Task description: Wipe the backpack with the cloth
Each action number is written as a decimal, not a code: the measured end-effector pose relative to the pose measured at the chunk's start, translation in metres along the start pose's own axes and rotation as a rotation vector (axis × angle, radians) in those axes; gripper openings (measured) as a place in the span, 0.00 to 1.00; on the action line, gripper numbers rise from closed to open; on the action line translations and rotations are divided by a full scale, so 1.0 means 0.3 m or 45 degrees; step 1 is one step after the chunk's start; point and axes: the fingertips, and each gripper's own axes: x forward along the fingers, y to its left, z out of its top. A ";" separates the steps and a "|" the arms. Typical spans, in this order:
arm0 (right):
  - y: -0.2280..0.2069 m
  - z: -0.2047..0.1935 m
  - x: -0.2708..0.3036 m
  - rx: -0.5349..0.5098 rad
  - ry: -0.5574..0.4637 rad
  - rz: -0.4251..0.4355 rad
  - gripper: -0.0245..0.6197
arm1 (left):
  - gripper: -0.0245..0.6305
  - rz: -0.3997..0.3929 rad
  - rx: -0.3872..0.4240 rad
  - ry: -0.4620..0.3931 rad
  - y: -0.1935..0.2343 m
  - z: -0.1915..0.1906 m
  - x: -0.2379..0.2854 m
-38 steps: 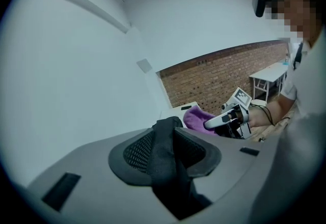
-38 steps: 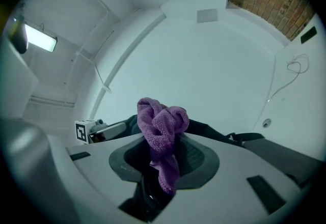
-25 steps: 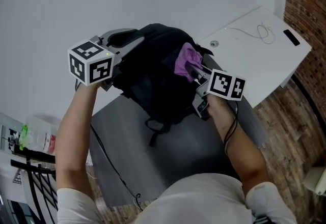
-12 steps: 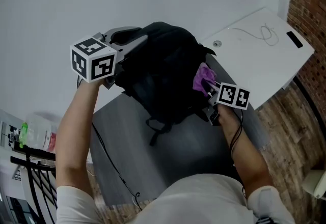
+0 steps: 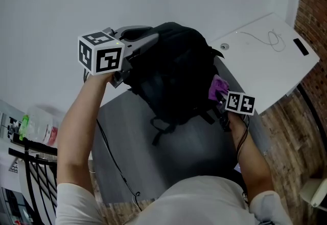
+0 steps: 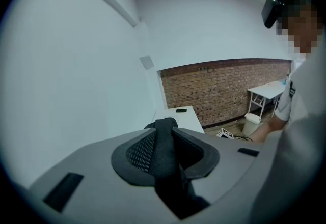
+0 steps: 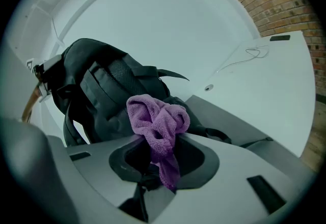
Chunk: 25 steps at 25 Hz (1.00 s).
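A black backpack (image 5: pixel 173 75) stands upright on a grey surface (image 5: pixel 179 157) against a white wall. My left gripper (image 5: pixel 140 40) is at its top left. Its jaws are closing, with the backpack's black top strap (image 6: pixel 165 157) pinched between them. My right gripper (image 5: pixel 222 93) is shut on a crumpled purple cloth (image 5: pixel 219 87), low at the backpack's right side. In the right gripper view the cloth (image 7: pixel 158 116) bunches out of the jaws, close in front of the backpack (image 7: pixel 102 90).
A white table (image 5: pixel 265 60) with a thin cable and a small dark object stands to the right of the backpack. A brick wall (image 5: pixel 311 9) is at the far right. A rack with bottles (image 5: pixel 36 132) stands at the left. A black cable hangs over the grey surface's front.
My right gripper has carried the purple cloth from the backpack's upper right down along its right side. The left gripper has stayed at the top strap.
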 end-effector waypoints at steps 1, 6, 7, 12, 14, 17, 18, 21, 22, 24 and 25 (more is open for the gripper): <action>-0.025 -0.008 -0.008 -0.010 0.016 -0.034 0.22 | 0.19 -0.006 -0.019 -0.003 -0.001 0.001 -0.003; -0.135 -0.040 -0.051 -0.010 0.064 -0.151 0.22 | 0.18 -0.011 -0.088 -0.003 0.005 0.007 -0.018; -0.154 -0.050 -0.054 -0.009 0.074 -0.165 0.22 | 0.18 -0.009 -0.091 -0.002 0.003 0.008 -0.020; -0.255 -0.142 -0.060 0.011 0.145 -0.245 0.22 | 0.18 0.001 -0.102 0.000 -0.015 0.000 -0.037; -0.277 -0.157 -0.076 0.041 0.137 -0.263 0.22 | 0.18 0.002 -0.111 0.000 -0.020 0.001 -0.039; -0.227 -0.114 -0.103 0.081 0.048 -0.209 0.22 | 0.18 -0.001 -0.121 0.001 -0.027 0.004 -0.037; -0.185 -0.082 -0.113 0.087 0.002 -0.168 0.22 | 0.18 -0.002 -0.123 0.003 -0.028 0.005 -0.036; 0.004 0.039 -0.146 0.088 -0.158 0.005 0.22 | 0.18 -0.001 -0.133 0.009 -0.029 0.005 -0.039; 0.081 0.078 -0.160 0.079 -0.209 0.073 0.22 | 0.18 0.000 -0.140 0.009 -0.030 0.005 -0.040; 0.243 0.144 -0.190 0.063 -0.305 0.218 0.22 | 0.18 0.000 -0.150 0.007 -0.035 0.008 -0.043; 0.325 0.171 -0.204 0.060 -0.349 0.294 0.22 | 0.18 0.000 -0.154 0.006 -0.038 0.010 -0.043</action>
